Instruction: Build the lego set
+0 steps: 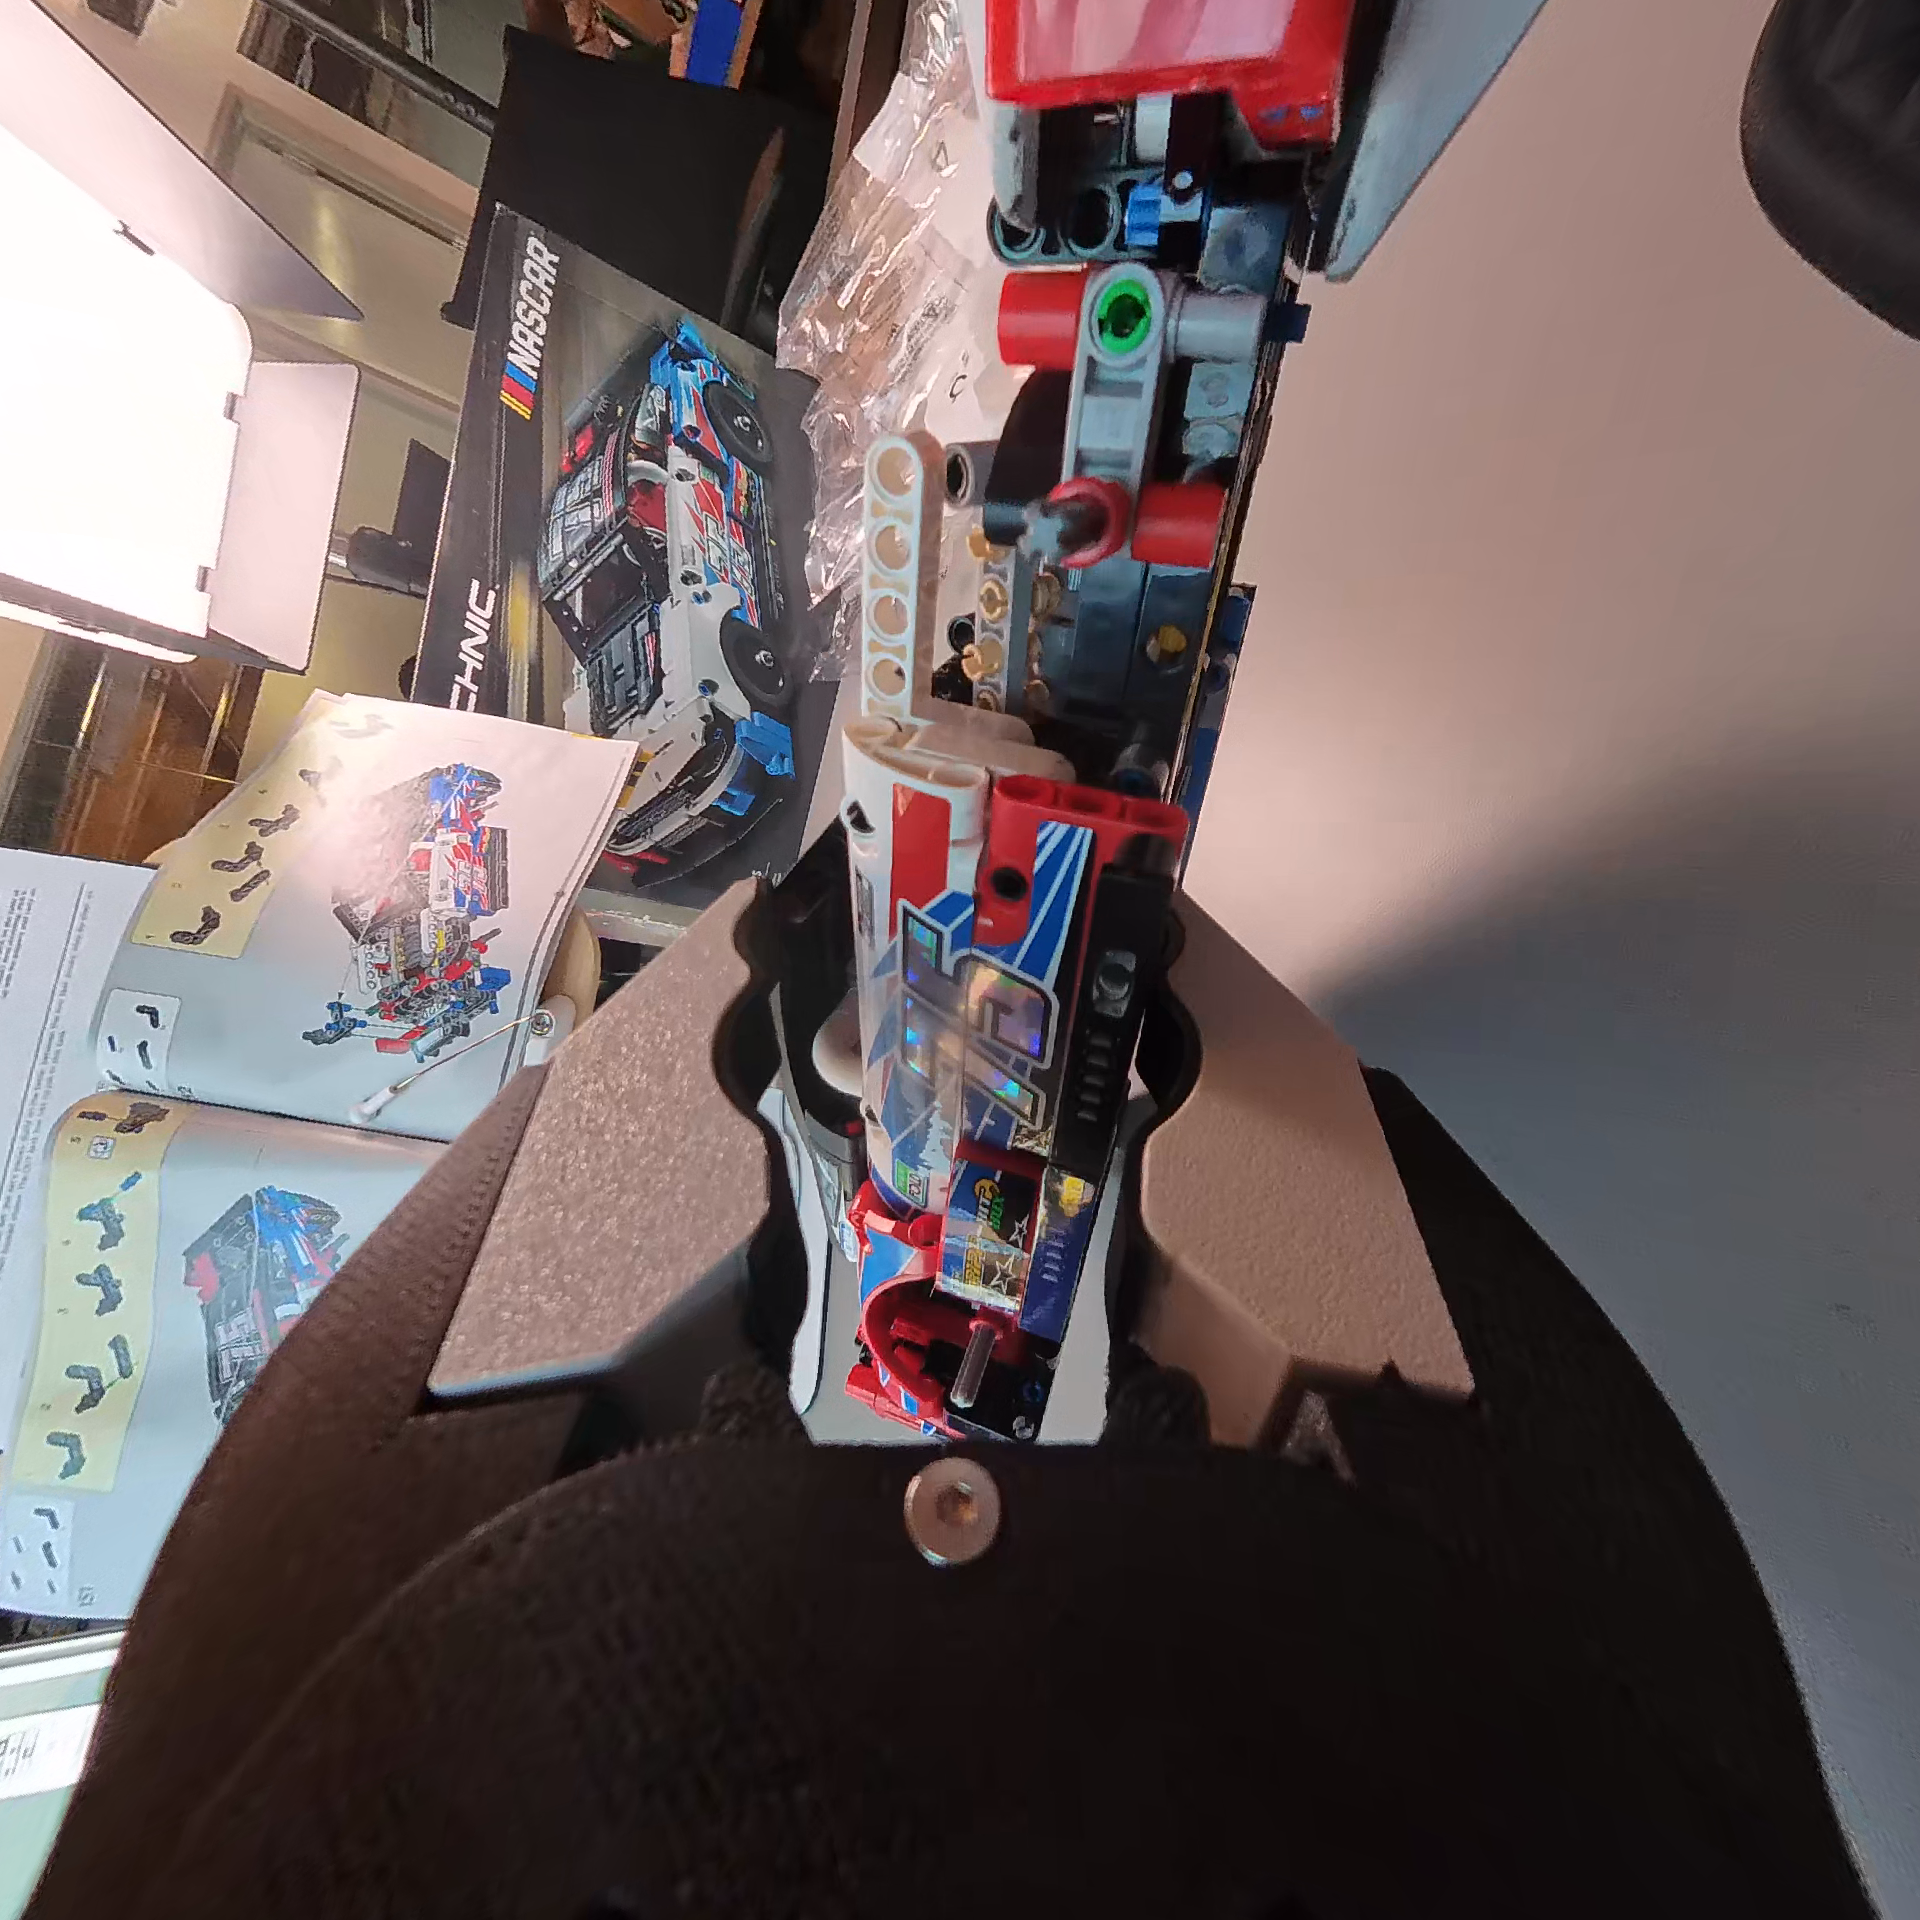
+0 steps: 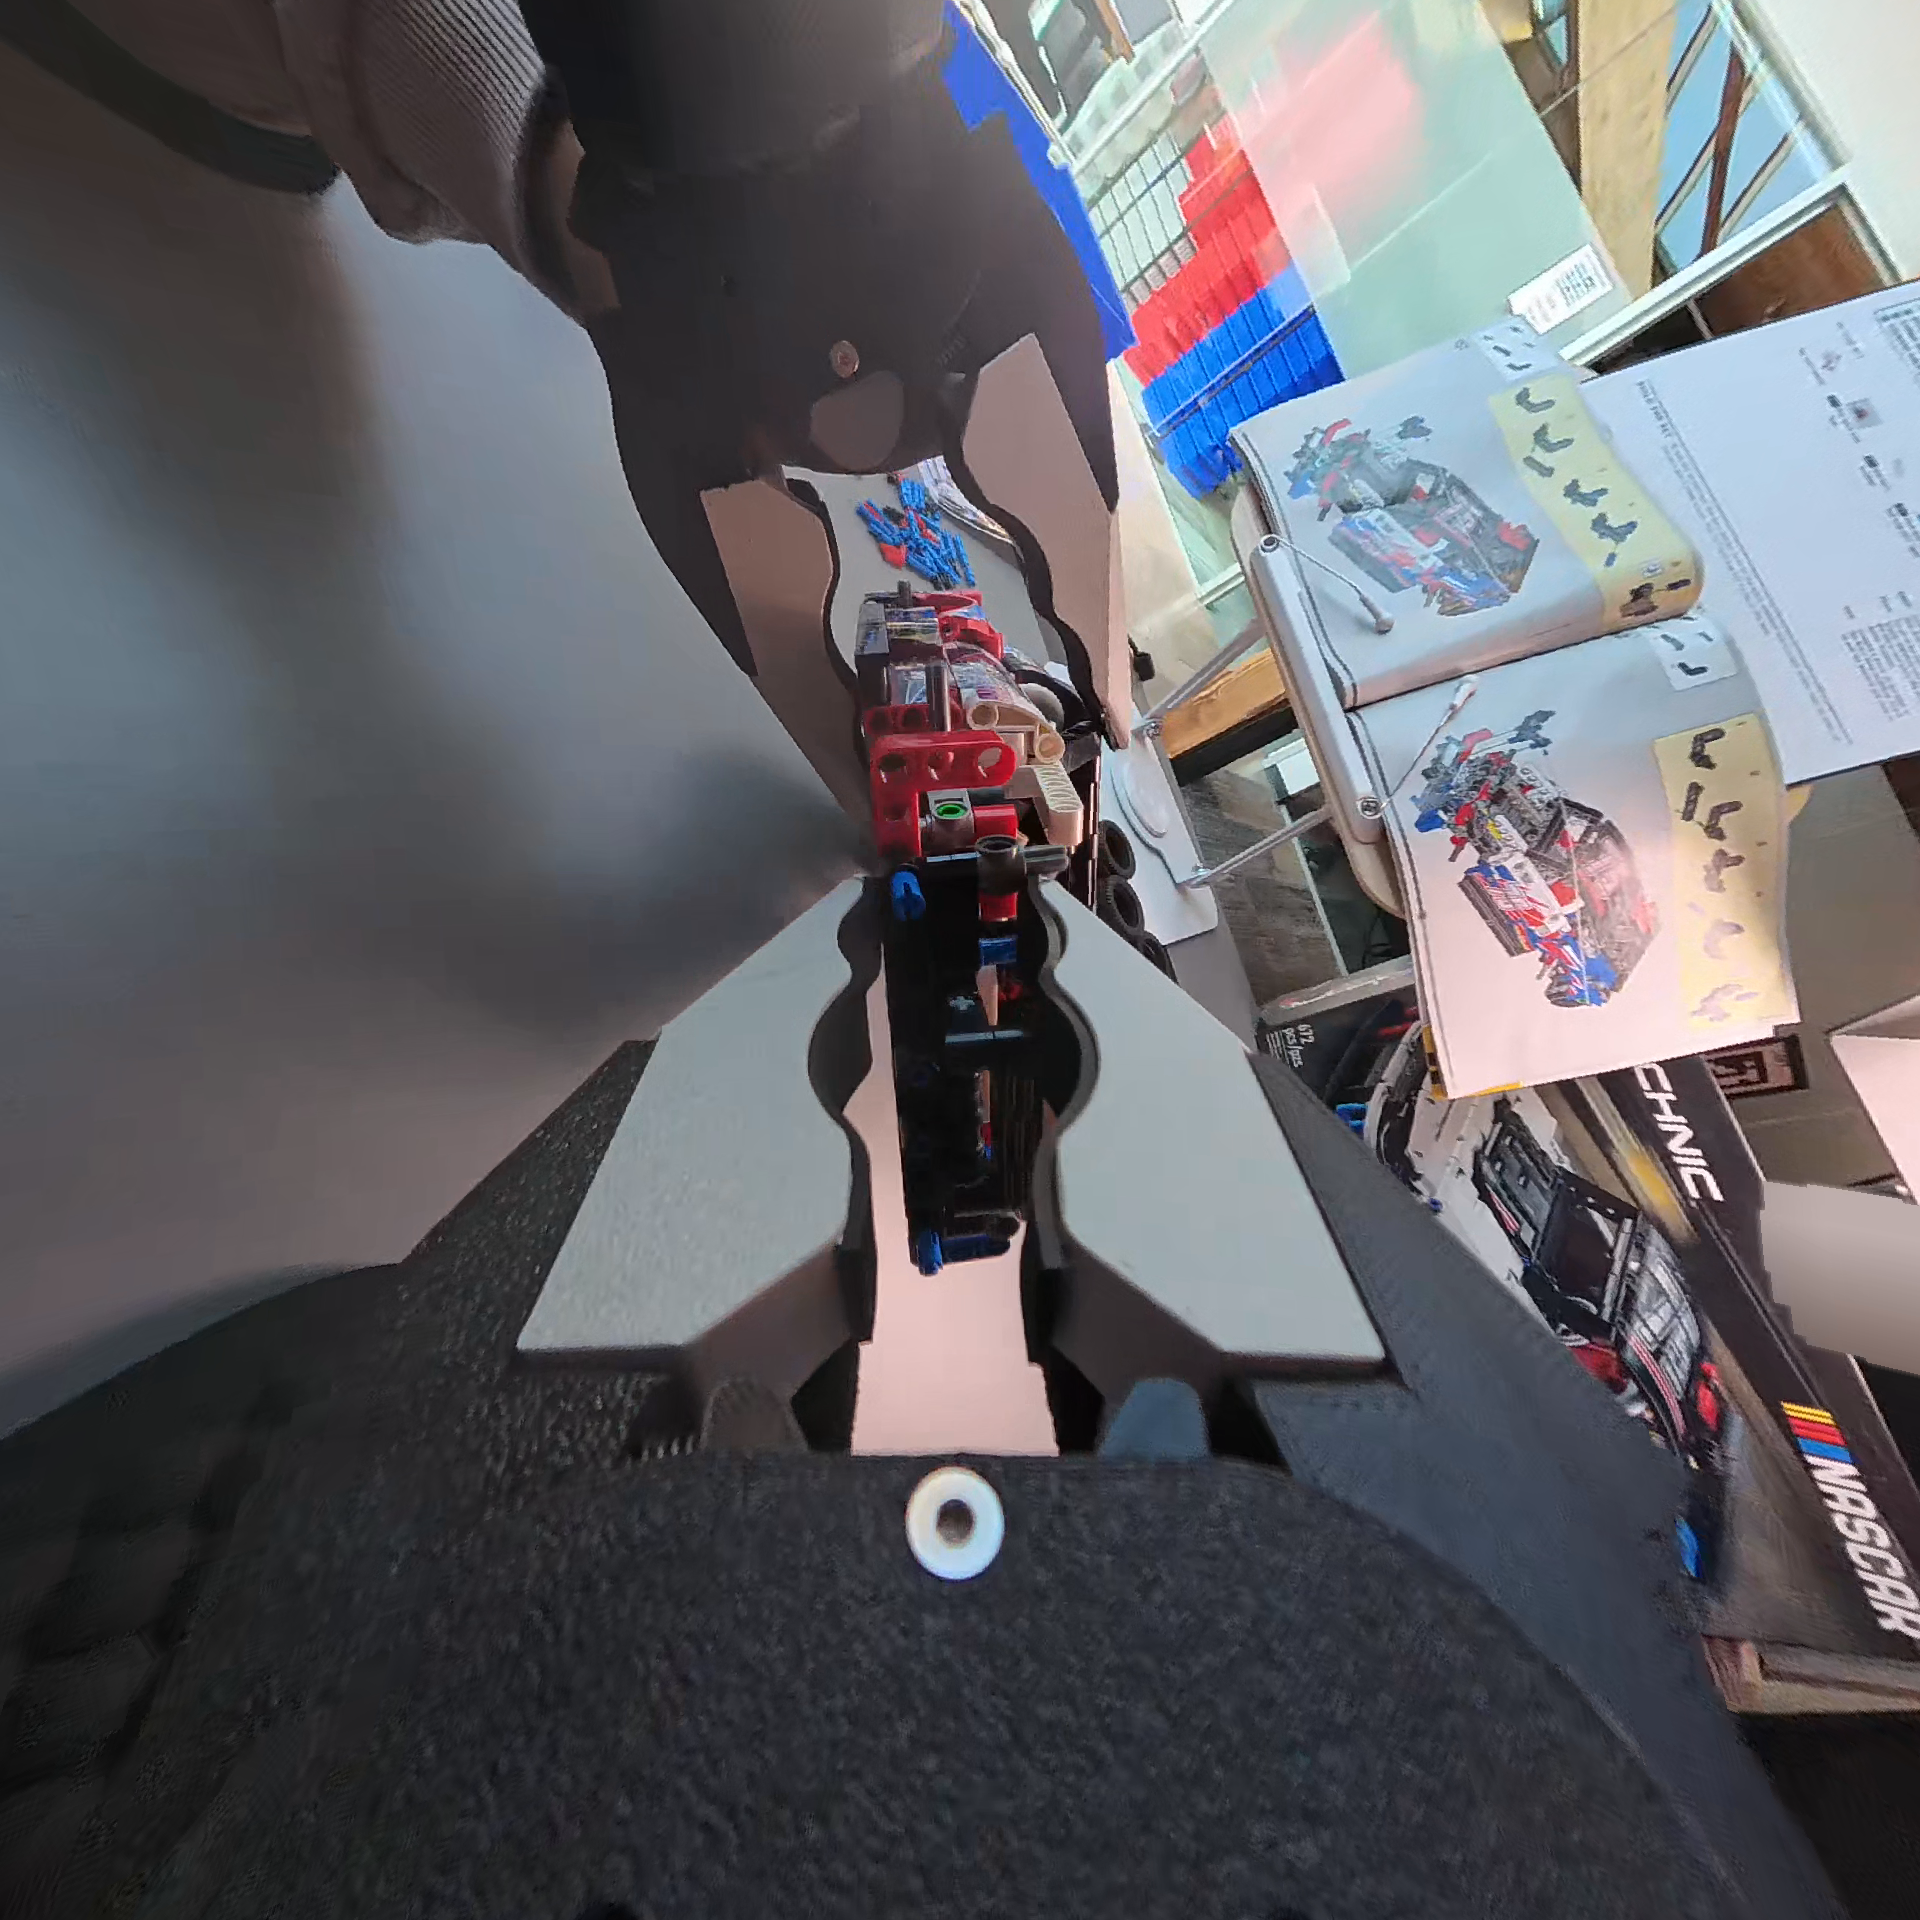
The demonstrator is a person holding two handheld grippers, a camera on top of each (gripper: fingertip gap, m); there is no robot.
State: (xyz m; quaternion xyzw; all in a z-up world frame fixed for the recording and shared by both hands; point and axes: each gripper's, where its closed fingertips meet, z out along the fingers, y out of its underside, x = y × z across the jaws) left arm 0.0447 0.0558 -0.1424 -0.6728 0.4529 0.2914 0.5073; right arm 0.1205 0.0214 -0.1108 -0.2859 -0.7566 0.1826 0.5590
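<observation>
The partly built lego car (image 1: 987, 997), with red, white, blue and black parts and shiny stickers, is held on its side between both grippers above the grey table (image 1: 1558, 727). My left gripper (image 1: 966, 914) is shut on the stickered end of the car. One finger (image 1: 1392, 125) of the right gripper shows at the far end. In the right wrist view my right gripper (image 2: 951, 894) is shut on the black end of the car (image 2: 956, 1091). The left gripper (image 2: 987, 769) faces it, clamped on the red and white end.
An open instruction booklet (image 1: 343, 935) (image 2: 1507, 862) stands on a holder beside the set's box (image 1: 623, 582) (image 2: 1662, 1299). Clear plastic bags (image 1: 904, 260) lie near the box. Loose blue and red pieces (image 2: 920, 535) and black tyres (image 2: 1127, 894) lie on the table. One gripper's finger ends stand about 9 cm off the other's.
</observation>
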